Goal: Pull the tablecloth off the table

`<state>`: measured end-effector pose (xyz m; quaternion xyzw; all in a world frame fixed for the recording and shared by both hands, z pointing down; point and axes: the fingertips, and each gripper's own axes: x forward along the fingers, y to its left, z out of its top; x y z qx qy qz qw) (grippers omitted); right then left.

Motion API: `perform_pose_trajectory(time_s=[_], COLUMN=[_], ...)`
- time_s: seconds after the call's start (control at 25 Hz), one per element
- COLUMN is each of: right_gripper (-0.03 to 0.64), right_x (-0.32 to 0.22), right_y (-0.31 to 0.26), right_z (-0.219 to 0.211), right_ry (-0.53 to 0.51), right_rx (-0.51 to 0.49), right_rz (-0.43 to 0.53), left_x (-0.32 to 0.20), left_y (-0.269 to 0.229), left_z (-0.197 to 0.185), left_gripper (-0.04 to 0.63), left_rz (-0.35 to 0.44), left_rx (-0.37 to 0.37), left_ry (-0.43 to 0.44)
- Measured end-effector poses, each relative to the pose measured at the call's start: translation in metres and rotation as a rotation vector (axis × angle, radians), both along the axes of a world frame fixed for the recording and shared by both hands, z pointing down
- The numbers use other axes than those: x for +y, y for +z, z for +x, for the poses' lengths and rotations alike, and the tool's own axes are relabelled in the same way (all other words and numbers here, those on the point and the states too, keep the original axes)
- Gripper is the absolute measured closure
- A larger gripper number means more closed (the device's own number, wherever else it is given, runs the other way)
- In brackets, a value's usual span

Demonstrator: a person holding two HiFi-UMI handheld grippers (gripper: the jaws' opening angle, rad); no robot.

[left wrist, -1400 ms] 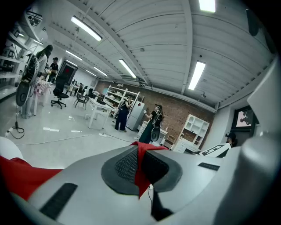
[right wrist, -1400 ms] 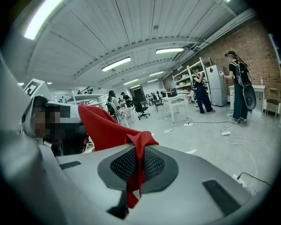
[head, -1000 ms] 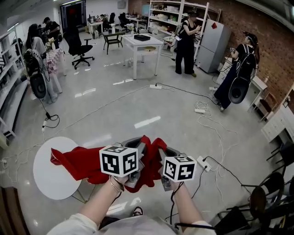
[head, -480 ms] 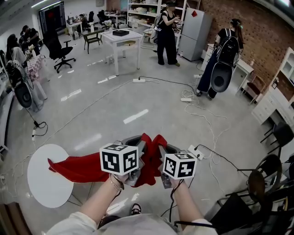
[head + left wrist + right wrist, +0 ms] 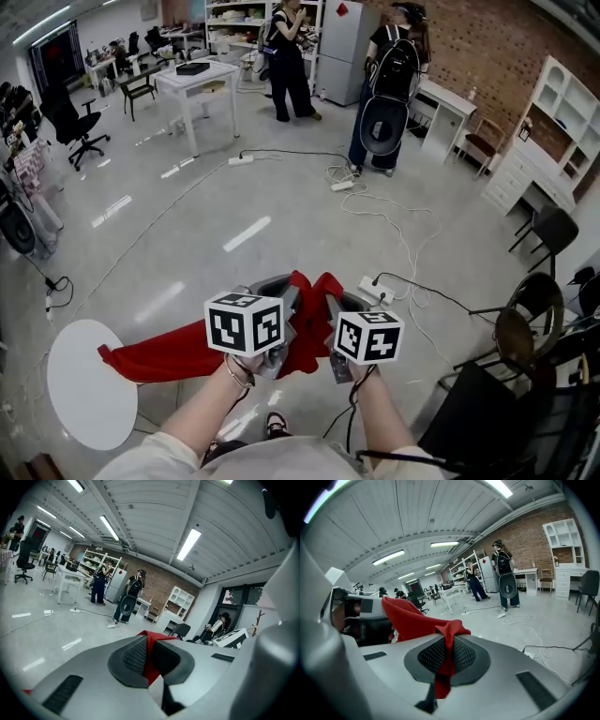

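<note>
A red tablecloth (image 5: 178, 349) stretches in a long band from both grippers leftward, and its far tip still reaches the right rim of a small round white table (image 5: 80, 394). My left gripper (image 5: 284, 292) is shut on a bunched corner of the cloth (image 5: 149, 644), which shows red between its dark pads (image 5: 135, 657). Just to its right, my right gripper (image 5: 336, 305) is shut on another fold (image 5: 446, 637) that hangs down between its pads (image 5: 464, 656). Both grippers are held close together in front of me, above the floor.
Two people (image 5: 286, 56) (image 5: 389, 84) stand at the back near a white table (image 5: 197, 80) and a fridge. Cables (image 5: 394, 225) and a power strip (image 5: 375, 291) lie on the floor ahead. Black chairs (image 5: 525, 328) stand at the right, with white cabinets (image 5: 539, 141) beyond them.
Both grippers have carried the cloth away from the round table. The cloth covered much of the tabletop before; now only its tip reaches the rim. The view has swung to the right.
</note>
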<state>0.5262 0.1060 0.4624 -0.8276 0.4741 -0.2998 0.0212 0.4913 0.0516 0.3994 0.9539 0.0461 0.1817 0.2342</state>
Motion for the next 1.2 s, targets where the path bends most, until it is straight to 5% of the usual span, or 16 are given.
perform_pose_trajectory(time_s=[0.24,0.44,0.8,1.2], right_gripper=[0.589,0.589,0.588,0.589], right_x=[0.018,0.015,-0.049,-0.132], right_y=[0.003,0.011,0.002,-0.011], right_z=[0.009,0.008,-0.025,-0.095], right_ry=[0.043,0.027,-0.137,-0.324], right_rx=[0.005,-0.005,0.002,0.036], right_rz=[-0.013,-0.018,0.006,0.049], left_x=[0.019,0.006,-0.071,-0.147], left_y=[0.007,0.021,0.033,0.020], left_z=[0.012,0.003,-0.056,-0.167], left_gripper=[0.578,0.578,0.578,0.578], left_rz=[-0.012,-0.015,-0.044,-0.035], left_rx=[-0.006,-0.041,-0.073,-0.046], left_ry=[0.048,0.001,-0.226,-0.541])
